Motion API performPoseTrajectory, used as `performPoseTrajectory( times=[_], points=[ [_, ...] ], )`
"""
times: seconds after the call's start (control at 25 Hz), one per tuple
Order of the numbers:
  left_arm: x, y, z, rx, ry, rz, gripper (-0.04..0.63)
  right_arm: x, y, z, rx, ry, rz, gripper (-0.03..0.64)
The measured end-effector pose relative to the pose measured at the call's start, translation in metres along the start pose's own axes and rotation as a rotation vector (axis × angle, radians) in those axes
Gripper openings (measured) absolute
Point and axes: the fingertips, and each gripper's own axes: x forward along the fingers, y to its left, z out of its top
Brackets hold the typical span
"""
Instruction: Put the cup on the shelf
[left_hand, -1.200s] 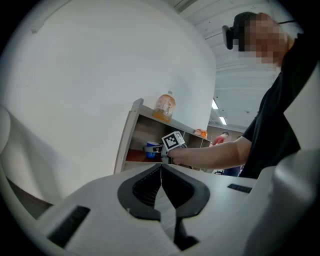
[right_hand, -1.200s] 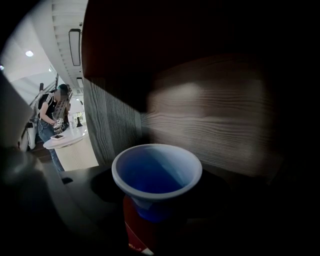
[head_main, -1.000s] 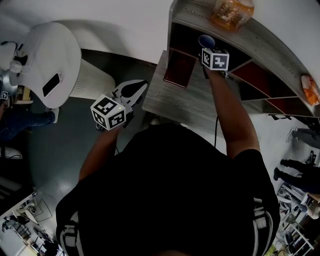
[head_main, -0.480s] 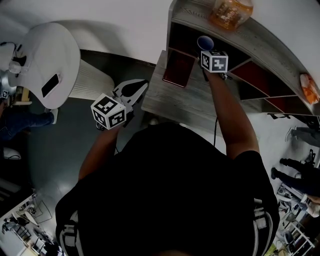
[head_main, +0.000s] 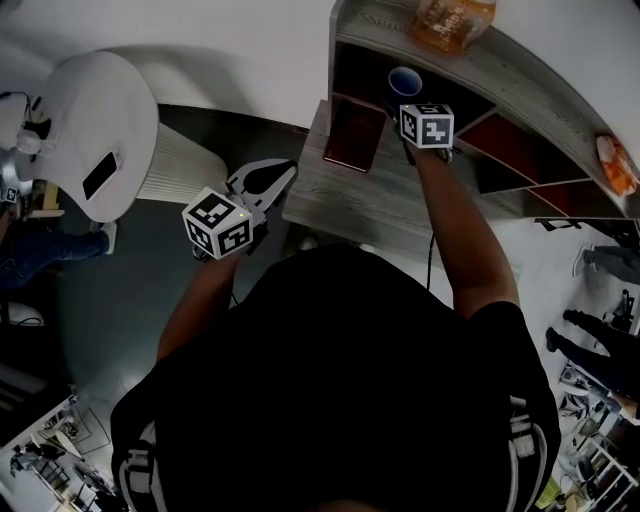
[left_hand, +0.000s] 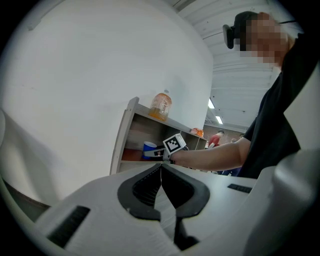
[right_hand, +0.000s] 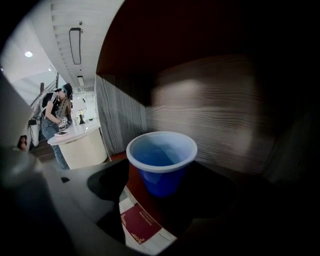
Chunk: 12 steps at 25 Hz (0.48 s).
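Reaching into the leftmost compartment of the shelf (head_main: 520, 75), your right gripper (head_main: 415, 112) holds its jaws spread wide on either side of the blue cup (right_hand: 161, 161), pads clear of it. The cup stands upright on the compartment's dark red floor. Your left gripper (left_hand: 161, 172) hangs left of the table (head_main: 370, 205), jaws pressed together with nothing between them. A dark red book (head_main: 354, 134) lies on the table near the shelf, and an orange bottle (head_main: 452, 20) stands on the shelf's top.
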Motion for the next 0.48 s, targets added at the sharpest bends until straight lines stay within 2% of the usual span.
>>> performPoseTrajectory(
  times=[0.48],
  points=[
    [0.002,-0.013,-0.001,0.018,0.01,-0.055,0.018,-0.03,0.009,-0.032,0.055,0.028,-0.003,0.365]
  ],
)
